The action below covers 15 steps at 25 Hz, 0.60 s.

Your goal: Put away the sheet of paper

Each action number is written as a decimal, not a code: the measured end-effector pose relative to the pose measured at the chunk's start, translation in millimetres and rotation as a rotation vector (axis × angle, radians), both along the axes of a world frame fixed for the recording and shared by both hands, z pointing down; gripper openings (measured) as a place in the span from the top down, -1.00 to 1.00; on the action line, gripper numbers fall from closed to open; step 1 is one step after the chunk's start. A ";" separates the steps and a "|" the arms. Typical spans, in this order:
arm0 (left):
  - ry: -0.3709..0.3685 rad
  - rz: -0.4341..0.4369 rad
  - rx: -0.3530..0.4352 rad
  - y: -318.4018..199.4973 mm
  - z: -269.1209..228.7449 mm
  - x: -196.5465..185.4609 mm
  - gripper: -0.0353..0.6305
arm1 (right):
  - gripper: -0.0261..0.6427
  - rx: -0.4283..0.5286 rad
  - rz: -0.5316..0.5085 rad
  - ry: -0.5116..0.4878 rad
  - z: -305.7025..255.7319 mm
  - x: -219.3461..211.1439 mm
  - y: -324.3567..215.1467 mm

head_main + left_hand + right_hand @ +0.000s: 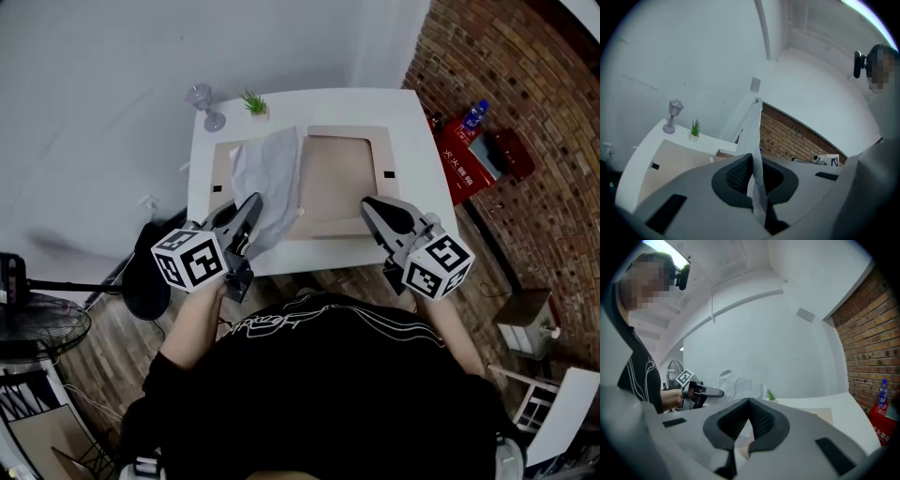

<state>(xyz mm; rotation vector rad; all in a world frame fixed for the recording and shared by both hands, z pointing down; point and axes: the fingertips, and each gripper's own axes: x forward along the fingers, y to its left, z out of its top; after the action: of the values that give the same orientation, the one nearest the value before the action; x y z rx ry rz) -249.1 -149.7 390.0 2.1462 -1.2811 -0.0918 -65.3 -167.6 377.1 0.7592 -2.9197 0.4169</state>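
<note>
A crumpled white sheet of paper hangs over the left part of a tan folder lying on the white table. My left gripper is shut on the sheet's near edge. In the left gripper view the paper stands up from between the closed jaws of that gripper. My right gripper hovers by the folder's front right edge. In its own view the right gripper has its jaw tips together with nothing seen between them. That view also shows the paper to the left.
A small potted plant and a clear glass ornament stand at the table's far left corner. A red box and a blue bottle sit by the brick wall on the right. A fan stands on the floor at the left.
</note>
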 end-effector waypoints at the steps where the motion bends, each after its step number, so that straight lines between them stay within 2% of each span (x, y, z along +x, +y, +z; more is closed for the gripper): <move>1: 0.014 0.014 0.005 -4.7 -1.9 0.6 0.80 | 0.92 0.002 0.009 0.003 0.3 -2.5 -2.4; 10: 0.103 0.132 0.023 -42.9 -2.0 13.0 0.80 | 0.92 0.003 0.092 0.026 10.8 -9.4 -16.2; 15: 0.135 0.146 -0.001 -60.4 11.0 14.3 0.80 | 0.92 -0.014 0.131 0.041 18.4 -3.6 -20.5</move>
<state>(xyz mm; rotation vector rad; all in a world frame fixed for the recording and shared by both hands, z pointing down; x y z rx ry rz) -234.8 -210.0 401.0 2.1856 -1.0443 -0.1719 -68.9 -188.2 395.6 0.9495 -2.8358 0.4270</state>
